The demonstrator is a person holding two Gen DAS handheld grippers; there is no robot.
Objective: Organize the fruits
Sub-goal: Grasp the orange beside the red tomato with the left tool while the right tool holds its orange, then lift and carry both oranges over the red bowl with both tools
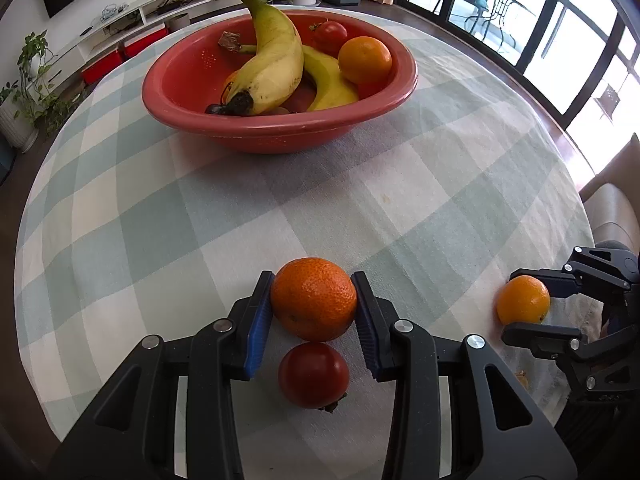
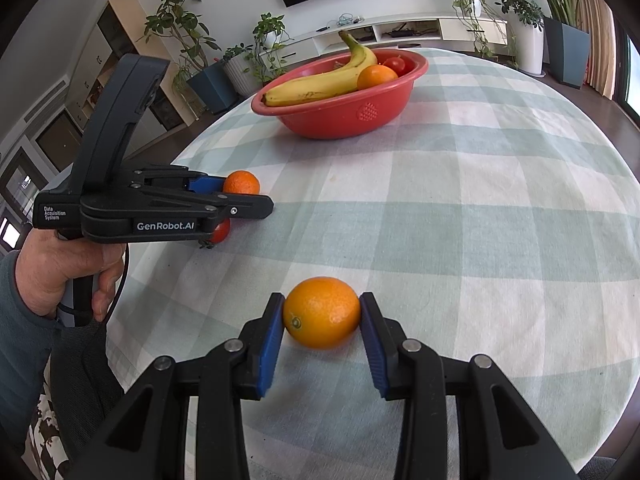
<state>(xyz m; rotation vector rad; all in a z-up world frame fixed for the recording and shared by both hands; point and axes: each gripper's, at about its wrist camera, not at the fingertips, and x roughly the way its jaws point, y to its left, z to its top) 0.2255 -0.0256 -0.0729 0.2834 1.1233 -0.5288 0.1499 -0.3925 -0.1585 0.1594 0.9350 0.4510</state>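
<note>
Left wrist view first: the round table under a pale green-and-white checked cloth (image 1: 460,184) carries a red plastic colander bowl (image 1: 280,128) at its far side, already holding two yellow bananas (image 1: 272,60), a smooth orange (image 1: 365,60) and a red tomato (image 1: 330,36). Nearer, the left gripper (image 1: 314,304) has its blue pads pressed on both flanks of a deep-orange, pebbly mandarin (image 1: 314,298), which looks to rest on the cloth. A loose dark-red tomato (image 1: 314,374) lies just behind it, between the claw's arms.

Right wrist view: the right gripper (image 2: 322,314) is closed narrowly on a lighter round orange (image 2: 322,312), also low on the cloth.

Both fruits seem gripped but not lifted, so the pick step is in hand. Next comes raising each clear, carrying it over the bowl's rim and releasing into a gap beside the bananas; the loose tomato remains afterward.
</note>
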